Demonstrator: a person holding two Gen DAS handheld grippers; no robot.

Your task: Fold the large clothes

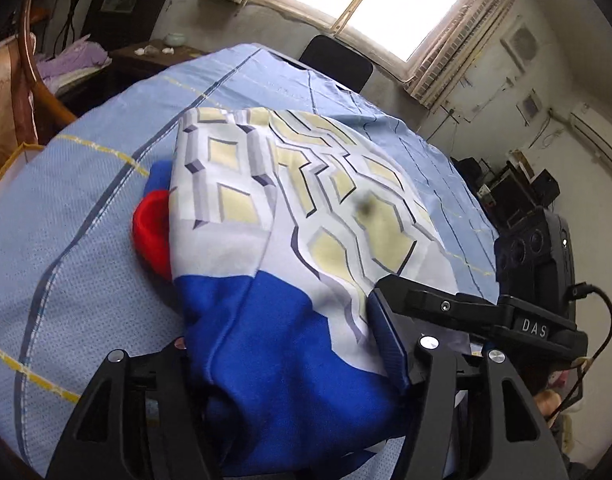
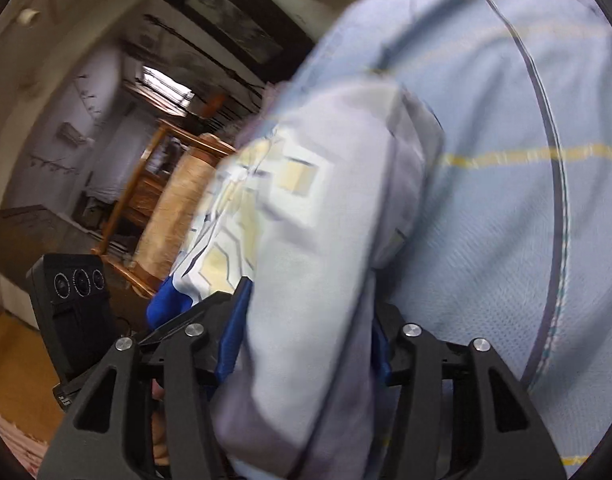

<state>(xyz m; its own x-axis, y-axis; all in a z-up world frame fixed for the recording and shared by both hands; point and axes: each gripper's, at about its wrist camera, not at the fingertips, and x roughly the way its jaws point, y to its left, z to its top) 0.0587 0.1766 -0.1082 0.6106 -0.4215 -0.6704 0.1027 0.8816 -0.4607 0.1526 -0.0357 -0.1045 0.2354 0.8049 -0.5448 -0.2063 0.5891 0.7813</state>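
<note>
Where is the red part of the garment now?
In the left wrist view, the red part lies left of centre on the light blue sheet, peeking from under the patterned cloth.

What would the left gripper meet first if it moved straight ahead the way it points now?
The garment itself: its blue and patterned cloth already fills the space between the left gripper fingers and lies piled straight ahead. Beyond it is the light blue bedsheet. How deep the pile is cannot be judged.

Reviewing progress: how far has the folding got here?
Partly done: the patterned garment lies doubled over on the blue sheet. In hand: both the left gripper and right gripper have bunched fabric between their fingers. Left: laying it flat and tidying; red cuff sticks out.
</note>
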